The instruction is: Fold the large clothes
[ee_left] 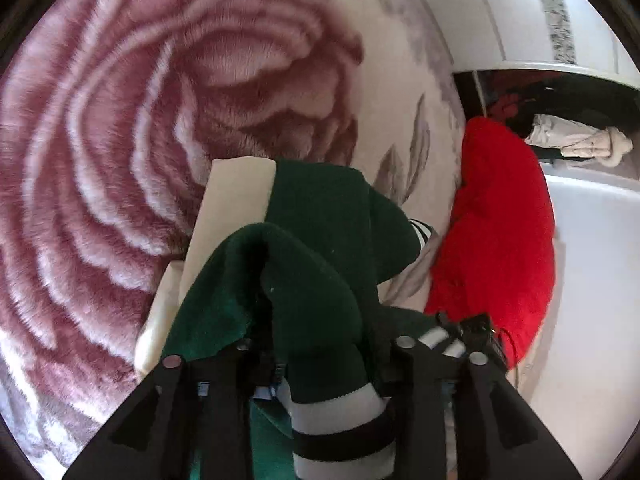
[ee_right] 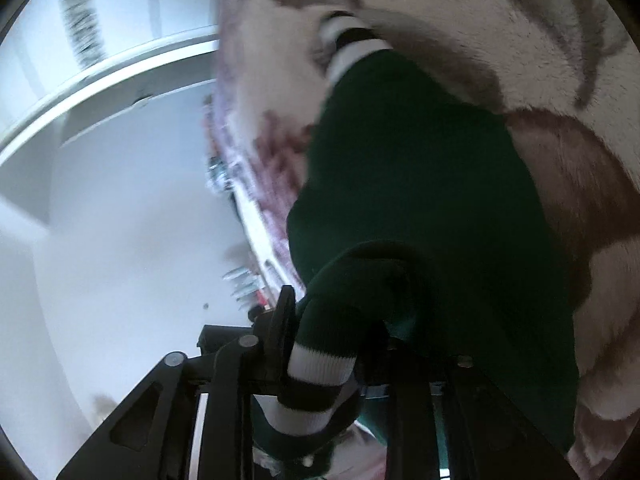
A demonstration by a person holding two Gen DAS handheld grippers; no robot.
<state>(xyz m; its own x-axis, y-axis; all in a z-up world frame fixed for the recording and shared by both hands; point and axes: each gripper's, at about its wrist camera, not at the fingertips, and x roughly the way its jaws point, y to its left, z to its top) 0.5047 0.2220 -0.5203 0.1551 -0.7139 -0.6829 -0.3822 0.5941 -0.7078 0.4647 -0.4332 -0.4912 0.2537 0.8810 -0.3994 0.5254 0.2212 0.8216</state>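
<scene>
1. The green sweater point(ee_left: 320, 216) lies draped from both pairs of tongs out over the pink rose-patterned rug point(ee_left: 100, 140). Its striped white-and-black hem bunches at the fingers, while the body runs forward and away, so its long axis follows the pointing line of each tool.

2. The left gripper point(ee_left: 320, 360) has the striped hem sitting between its fingers, part-way apart with thick cloth filling the gap. The pads themselves are hidden by the fabric, so whether they pinch or merely cradle it cannot be told.

3. The right gripper point(ee_right: 332, 364) likewise has a striped band wedged between its fingers. The cloth hides the contact, so its grip cannot be told either.

4. In the right wrist view a striped cuff point(ee_right: 348, 40) lies far forward on the rug, at the sweater's far end.

5. A cream garment point(ee_left: 236, 200) lies under the sweater's left edge, and a red garment point(ee_left: 500, 240) lies to its right, apart from it.

6. Both hands are equally near the hem, so the coming fold likely turns on carrying that edge forward toward the far cuff.
</scene>
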